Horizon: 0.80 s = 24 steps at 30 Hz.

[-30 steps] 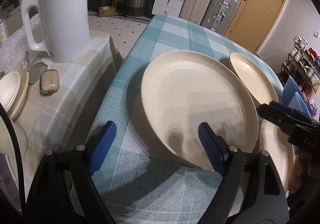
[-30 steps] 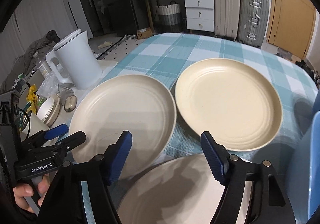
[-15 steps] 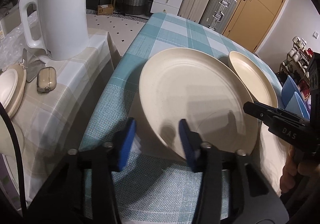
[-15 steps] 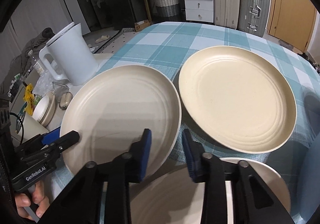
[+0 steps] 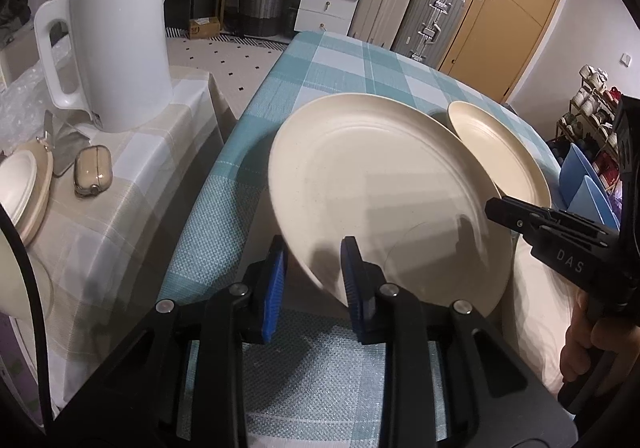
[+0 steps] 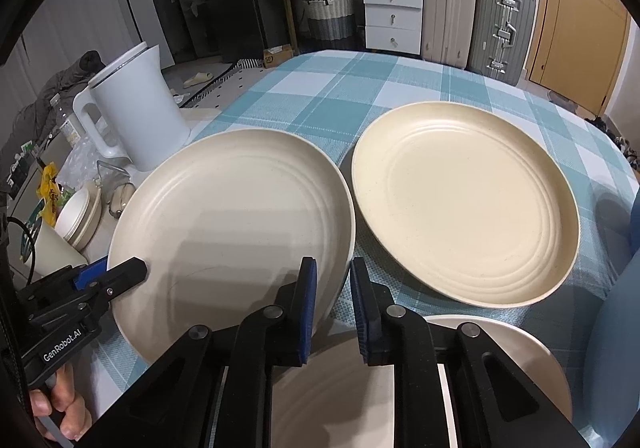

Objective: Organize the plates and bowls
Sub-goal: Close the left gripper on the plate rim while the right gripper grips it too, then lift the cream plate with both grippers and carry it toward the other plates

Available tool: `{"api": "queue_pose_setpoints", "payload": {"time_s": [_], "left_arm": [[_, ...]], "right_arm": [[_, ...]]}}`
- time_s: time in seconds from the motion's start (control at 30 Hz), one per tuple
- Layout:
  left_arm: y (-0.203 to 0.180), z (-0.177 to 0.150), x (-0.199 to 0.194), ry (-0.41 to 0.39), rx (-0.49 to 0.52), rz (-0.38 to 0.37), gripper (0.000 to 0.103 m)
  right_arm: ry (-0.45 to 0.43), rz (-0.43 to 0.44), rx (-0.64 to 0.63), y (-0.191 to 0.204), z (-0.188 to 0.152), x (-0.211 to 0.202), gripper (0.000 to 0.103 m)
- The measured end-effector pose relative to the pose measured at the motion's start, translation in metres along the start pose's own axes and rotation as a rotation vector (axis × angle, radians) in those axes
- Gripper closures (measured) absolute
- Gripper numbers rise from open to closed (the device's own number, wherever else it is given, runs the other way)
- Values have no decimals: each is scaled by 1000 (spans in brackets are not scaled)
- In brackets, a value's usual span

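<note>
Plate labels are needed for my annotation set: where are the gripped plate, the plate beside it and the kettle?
Gripped plate [image 6: 224, 216]: right wrist view, on its flat centre.
Plate beside it [image 6: 468, 208]: right wrist view, on its flat centre.
Kettle [image 5: 120, 56]: left wrist view, on its white body.

Quick headcount: three big cream plates, one kettle, two hand-held grippers.

The plates: one [image 6: 224, 232] on the left, one [image 6: 464, 204] on the right, one [image 6: 352, 400] nearest the camera, all on the checked desk [image 6: 360, 88]. Just one white kettle [image 6: 136, 108] off to the side, with one small beige case [image 5: 93, 170] and a little stack of cream dishes [image 5: 22, 188] near it, can't count those. Back there, three suitcases standing [image 6: 500, 24] and one woven basket [image 6: 330, 20].
</note>
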<state>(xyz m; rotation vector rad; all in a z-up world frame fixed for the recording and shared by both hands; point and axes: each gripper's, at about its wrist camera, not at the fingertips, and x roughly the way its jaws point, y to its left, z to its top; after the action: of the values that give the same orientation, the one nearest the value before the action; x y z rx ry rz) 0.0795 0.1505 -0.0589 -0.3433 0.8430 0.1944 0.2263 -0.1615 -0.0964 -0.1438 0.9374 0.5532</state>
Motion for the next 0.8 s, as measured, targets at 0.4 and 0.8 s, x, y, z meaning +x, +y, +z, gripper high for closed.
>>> {"api": "queue_pose_setpoints", "payload": {"time_s": [0.4, 0.8], "left_arm": [[-10, 3, -34, -62, 23, -20, 79], [-40, 3, -64, -94, 80, -58, 79]], "right_arm": [[-52, -21, 8, 2, -2, -34, 85], [-114, -52, 50, -8, -15, -78, 85]]}}
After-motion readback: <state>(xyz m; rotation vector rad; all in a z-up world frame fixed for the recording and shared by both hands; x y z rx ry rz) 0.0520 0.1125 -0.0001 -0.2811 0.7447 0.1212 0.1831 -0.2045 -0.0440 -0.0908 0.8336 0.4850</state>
